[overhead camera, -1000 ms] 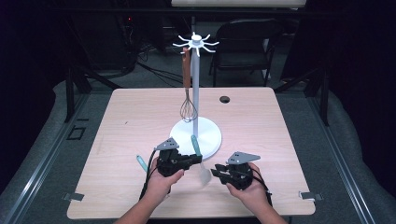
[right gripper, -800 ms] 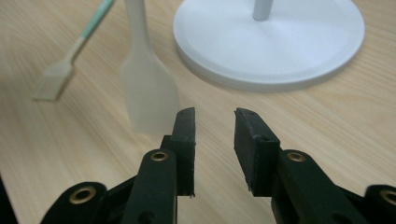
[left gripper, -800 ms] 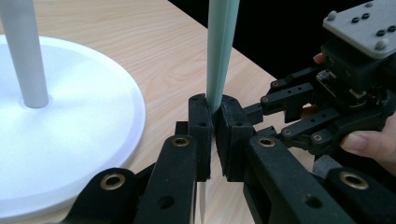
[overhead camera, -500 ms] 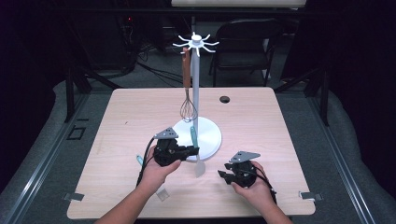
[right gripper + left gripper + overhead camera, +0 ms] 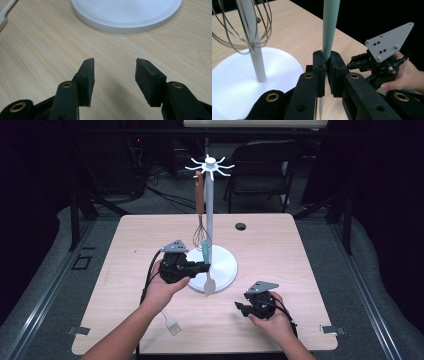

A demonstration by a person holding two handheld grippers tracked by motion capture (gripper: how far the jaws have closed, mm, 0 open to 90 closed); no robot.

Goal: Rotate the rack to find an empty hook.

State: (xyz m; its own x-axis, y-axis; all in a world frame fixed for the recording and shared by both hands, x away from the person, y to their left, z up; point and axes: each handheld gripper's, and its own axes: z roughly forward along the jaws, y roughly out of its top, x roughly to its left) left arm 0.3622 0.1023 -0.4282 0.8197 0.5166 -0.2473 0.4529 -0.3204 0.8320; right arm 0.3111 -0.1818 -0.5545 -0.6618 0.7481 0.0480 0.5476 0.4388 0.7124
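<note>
A white utensil stand (image 5: pixel 209 210) with a hook crown rises from its round base (image 5: pixel 226 266) mid-table. From one hook hangs a brown-handled wire whisk (image 5: pixel 199 231), whose wires (image 5: pixel 242 30) also appear in the left gripper view. My left gripper (image 5: pixel 204 266) is shut on the teal handle (image 5: pixel 329 37) of a spatula (image 5: pixel 206 251), held upright in front of the pole with its pale blade pointing down. My right gripper (image 5: pixel 240 307) rests low at the front right. Its jaws (image 5: pixel 115 72) have just been opening and have nothing between them.
A small white fork-like utensil (image 5: pixel 171 322) lies on the table beside the left forearm, and its handle (image 5: pixel 5 15) appears in the right gripper view. A dark cable hole (image 5: pixel 240 226) sits at the table's back. A chair (image 5: pixel 265 170) stands behind the table.
My left gripper has risen and moved toward the stand with the spatula in it. The right gripper's jaws have spread apart, and that hand has stayed about where it was.
</note>
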